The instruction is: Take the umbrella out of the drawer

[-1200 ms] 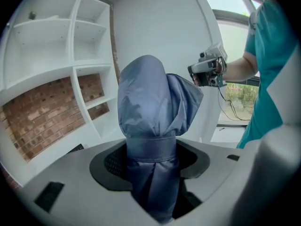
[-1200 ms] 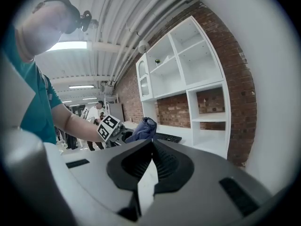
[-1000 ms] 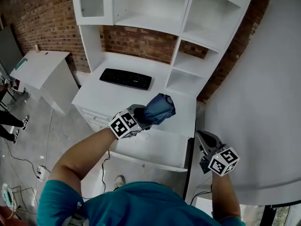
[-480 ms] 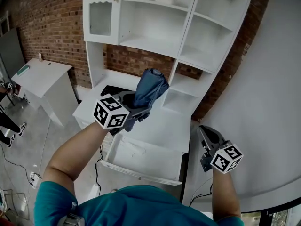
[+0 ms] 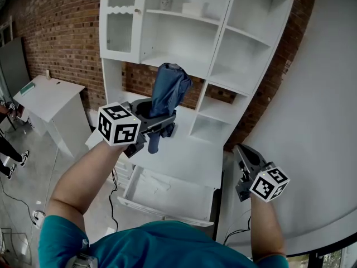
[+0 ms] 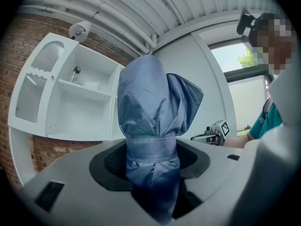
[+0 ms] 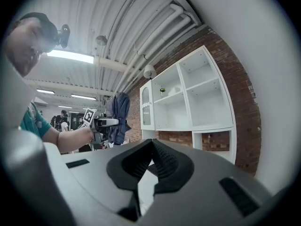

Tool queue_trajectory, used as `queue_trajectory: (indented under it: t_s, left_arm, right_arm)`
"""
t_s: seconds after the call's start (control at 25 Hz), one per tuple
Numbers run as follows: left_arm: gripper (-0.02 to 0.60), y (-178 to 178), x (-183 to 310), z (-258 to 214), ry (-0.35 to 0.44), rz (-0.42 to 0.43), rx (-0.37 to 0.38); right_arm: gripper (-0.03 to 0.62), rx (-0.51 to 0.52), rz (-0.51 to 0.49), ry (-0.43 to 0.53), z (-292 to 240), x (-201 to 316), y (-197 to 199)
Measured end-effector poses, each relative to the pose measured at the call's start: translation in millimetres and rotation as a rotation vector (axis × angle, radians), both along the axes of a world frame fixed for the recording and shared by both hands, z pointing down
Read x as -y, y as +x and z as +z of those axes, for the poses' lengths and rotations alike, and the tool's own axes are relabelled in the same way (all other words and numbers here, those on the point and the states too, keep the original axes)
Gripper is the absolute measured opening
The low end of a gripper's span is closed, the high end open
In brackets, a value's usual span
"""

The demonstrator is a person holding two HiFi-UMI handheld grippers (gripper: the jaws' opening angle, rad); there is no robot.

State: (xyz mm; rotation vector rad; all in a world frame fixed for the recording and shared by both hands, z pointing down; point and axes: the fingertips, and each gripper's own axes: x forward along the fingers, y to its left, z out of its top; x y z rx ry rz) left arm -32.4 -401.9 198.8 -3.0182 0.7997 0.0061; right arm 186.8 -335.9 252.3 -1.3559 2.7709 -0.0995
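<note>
**A:** How do the fingers stand on the left gripper (image 6: 150, 161)?

**B:** They are clamped on the umbrella (image 6: 153, 102), at the narrow waist where a strap binds the folded cloth. The right gripper (image 7: 151, 147) has its fingers together, with nothing between them.

**A:** And where is the umbrella?

**B:** It is in the air, nearly upright, in front of the white shelf unit (image 5: 223, 49). It is well above the open drawer (image 5: 184, 188), which looks bare inside.

**A:** How will it handle?

**B:** I judge it light. The blue-grey cloth is thin, soft and rather smooth, so it may slide a little under the black ribbed pads. The loose folds above the strap puff out and give no firm hold. Under the cloth there are surely stiff ribs and a shaft, so the strapped waist is the right place to take it.

**A:** And around it?

**B:** There are flat painted shelves with square compartments, and a rough brick wall (image 5: 61, 32) behind.
</note>
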Motion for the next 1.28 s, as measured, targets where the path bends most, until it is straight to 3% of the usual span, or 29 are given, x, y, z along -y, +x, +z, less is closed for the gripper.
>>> queue_trajectory:
  t_s: [0.44, 1.28]
  left_arm:
    - [0.261, 10, 0, -23, -0.029, 0.044, -0.084]
    - [0.261, 17, -4, -26, -0.031, 0.068, -0.081]
  right_arm:
    - [0.021, 0.006, 0.063, 0.000, -13, 17, 13]
    - [0.020, -0.011, 0.059, 0.005, -14, 17, 8]
